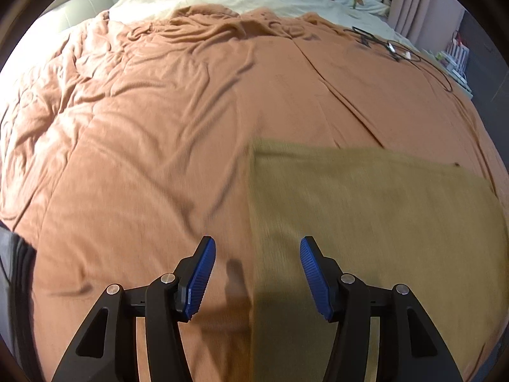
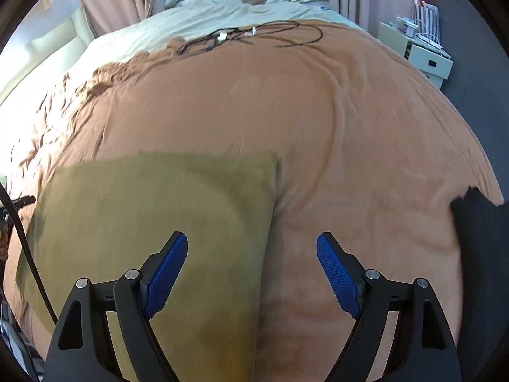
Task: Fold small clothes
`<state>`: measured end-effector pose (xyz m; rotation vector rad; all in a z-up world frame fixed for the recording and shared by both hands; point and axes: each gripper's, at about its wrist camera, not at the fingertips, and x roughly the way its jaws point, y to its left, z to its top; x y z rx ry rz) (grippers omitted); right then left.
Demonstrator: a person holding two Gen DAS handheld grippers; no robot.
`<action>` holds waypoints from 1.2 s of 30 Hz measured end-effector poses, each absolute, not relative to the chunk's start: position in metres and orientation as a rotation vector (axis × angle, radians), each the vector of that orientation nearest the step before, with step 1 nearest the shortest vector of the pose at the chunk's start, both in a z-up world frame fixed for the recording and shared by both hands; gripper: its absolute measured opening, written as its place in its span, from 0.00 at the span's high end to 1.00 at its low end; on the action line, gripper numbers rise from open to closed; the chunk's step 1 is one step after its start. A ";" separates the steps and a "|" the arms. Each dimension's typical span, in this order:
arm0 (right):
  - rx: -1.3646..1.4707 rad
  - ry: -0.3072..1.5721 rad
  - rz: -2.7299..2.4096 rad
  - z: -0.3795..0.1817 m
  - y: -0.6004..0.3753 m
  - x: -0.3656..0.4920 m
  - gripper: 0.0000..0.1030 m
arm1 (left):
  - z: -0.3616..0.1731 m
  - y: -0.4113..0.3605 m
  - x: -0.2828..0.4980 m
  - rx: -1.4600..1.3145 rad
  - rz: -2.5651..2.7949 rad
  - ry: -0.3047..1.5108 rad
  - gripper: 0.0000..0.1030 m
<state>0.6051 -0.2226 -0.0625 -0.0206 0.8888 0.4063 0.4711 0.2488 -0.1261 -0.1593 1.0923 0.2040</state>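
Note:
An olive-brown cloth (image 1: pixel 366 210) lies flat and folded on the orange bedspread (image 1: pixel 152 133). In the left wrist view its left edge runs down between my fingers. My left gripper (image 1: pixel 257 248) hovers above that edge, open, with nothing between the blue pads (image 1: pixel 200 280). In the right wrist view the same cloth (image 2: pixel 152 222) fills the lower left, its right edge passing under my right gripper (image 2: pixel 251 245). That gripper is wide open above the cloth and the bedspread (image 2: pixel 350 146), holding nothing.
A tangle of black cables (image 2: pixel 245 36) lies at the far end of the bedspread, near a pale sheet (image 2: pixel 222 9) with soft toys. A dark garment (image 2: pixel 480 222) sits at the bed's right edge. White boxes (image 2: pixel 423 51) stand beside the bed.

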 end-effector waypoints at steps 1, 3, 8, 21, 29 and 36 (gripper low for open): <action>-0.030 0.895 0.400 -0.063 -0.225 0.602 0.20 | -0.127 0.247 0.467 -0.159 0.202 1.095 0.44; -0.035 0.907 0.396 -0.063 -0.227 0.596 0.20 | -0.130 0.243 0.458 -0.159 0.201 1.100 0.44; -0.044 0.945 0.403 -0.069 -0.229 0.579 0.20 | -0.140 0.237 0.440 -0.163 0.213 1.125 0.44; -0.128 1.026 0.297 -0.096 -0.238 0.551 0.30 | -0.156 0.228 0.389 -0.033 0.303 1.186 0.44; 0.014 1.029 0.359 -0.086 -0.261 0.515 0.44 | -0.132 0.230 0.348 -0.095 0.308 1.145 0.47; 0.198 1.056 0.442 -0.097 -0.294 0.496 0.44 | -0.121 0.232 0.316 -0.276 0.226 1.085 0.47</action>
